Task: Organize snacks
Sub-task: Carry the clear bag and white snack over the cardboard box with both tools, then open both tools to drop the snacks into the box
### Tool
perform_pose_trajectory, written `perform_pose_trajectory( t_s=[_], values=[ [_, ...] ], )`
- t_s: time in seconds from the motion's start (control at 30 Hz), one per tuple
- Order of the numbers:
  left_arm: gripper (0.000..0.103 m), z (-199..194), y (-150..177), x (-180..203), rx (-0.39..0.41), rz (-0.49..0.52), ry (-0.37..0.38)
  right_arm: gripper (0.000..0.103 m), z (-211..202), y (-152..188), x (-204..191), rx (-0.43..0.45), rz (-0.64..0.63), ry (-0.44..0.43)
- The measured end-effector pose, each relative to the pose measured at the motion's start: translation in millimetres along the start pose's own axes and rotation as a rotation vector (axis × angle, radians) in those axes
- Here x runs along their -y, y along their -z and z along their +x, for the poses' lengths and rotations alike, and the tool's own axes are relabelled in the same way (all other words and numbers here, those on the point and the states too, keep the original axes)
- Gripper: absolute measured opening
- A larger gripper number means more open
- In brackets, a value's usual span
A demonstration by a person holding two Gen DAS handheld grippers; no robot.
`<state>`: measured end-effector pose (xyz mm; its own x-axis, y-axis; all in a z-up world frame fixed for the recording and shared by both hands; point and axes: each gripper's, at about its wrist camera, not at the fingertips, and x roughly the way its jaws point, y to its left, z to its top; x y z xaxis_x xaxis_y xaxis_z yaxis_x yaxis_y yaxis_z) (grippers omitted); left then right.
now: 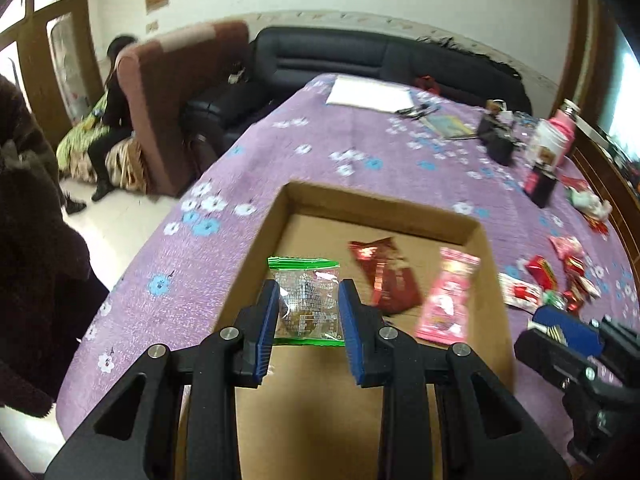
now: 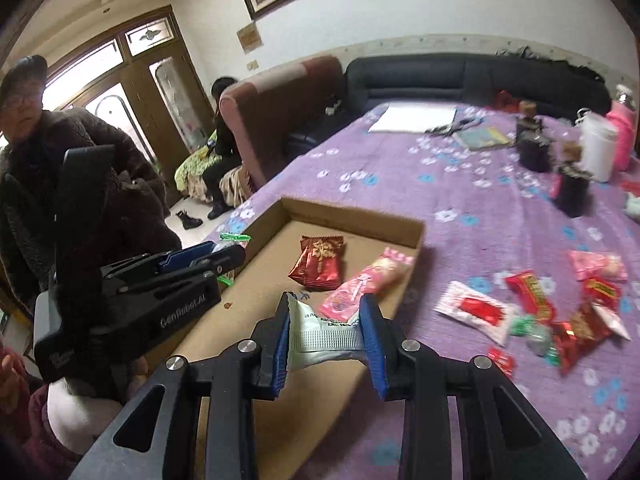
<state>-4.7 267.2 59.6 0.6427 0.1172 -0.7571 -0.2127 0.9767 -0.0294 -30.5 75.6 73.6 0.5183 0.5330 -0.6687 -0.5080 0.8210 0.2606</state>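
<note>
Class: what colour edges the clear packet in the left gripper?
Green packet edges; left wrist view.

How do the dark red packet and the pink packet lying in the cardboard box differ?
The dark red packet is short, broad and shiny, while the pink packet is long and narrow. The red one lies nearer the middle of the cardboard box; the pink one lies beside the box's right wall. Their long sides point different ways. Both lie flat on the box floor, touched by neither gripper.

Both wrist cameras are looking forward along their fingers, close above the near end of the box (image 1: 478, 248) (image 2: 416, 236). Each is facing the far sofa (image 1: 360, 56) (image 2: 460, 76), sharing box, table and doorway.
</note>
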Motion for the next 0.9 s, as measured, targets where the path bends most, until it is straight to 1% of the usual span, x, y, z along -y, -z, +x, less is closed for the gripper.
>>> perform_pose_trajectory(
  t_s=[0.2, 0.37, 0.53, 0.63, 0.67, 0.7, 0.73, 0.77, 0.8, 0.9],
  values=[
    [0.028, 23, -6, -3, -0.058, -0.013, 0.015, 0.032, 34, 1, -8, -0.065, -0.007, -0.013],
    [0.028, 36, -8, -1, -0.086, -0.016, 0.001, 0.032, 59, 10, -17, -0.120, -0.029, -0.016],
    [0.029, 42, -9, -3, -0.099, -0.028, -0.014, 0.032, 71, 14, -22, -0.143, -0.043, -0.009],
    [0.030, 40, -9, -3, -0.091, -0.029, -0.016, 0.035, 72, 16, -23, -0.136, -0.056, -0.002],
    [0.034, 39, -9, -3, -0.089, -0.029, -0.018, 0.035, 72, 17, -23, -0.133, -0.057, 0.000],
    [0.043, 37, -9, -3, -0.084, -0.031, -0.020, 0.038, 71, 17, -24, -0.132, -0.057, -0.003],
    [0.047, 35, -9, -3, -0.077, -0.032, -0.026, 0.041, 70, 17, -24, -0.128, -0.057, -0.005],
    [0.050, 33, -10, -3, -0.068, -0.031, -0.032, 0.046, 68, 17, -25, -0.122, -0.058, -0.002],
    [0.050, 29, -10, -3, -0.054, -0.030, -0.038, 0.048, 66, 16, -26, -0.112, -0.061, 0.000],
    [0.050, 18, -10, -1, -0.028, -0.035, -0.043, 0.048, 57, 14, -27, -0.089, -0.070, 0.002]
  ],
)
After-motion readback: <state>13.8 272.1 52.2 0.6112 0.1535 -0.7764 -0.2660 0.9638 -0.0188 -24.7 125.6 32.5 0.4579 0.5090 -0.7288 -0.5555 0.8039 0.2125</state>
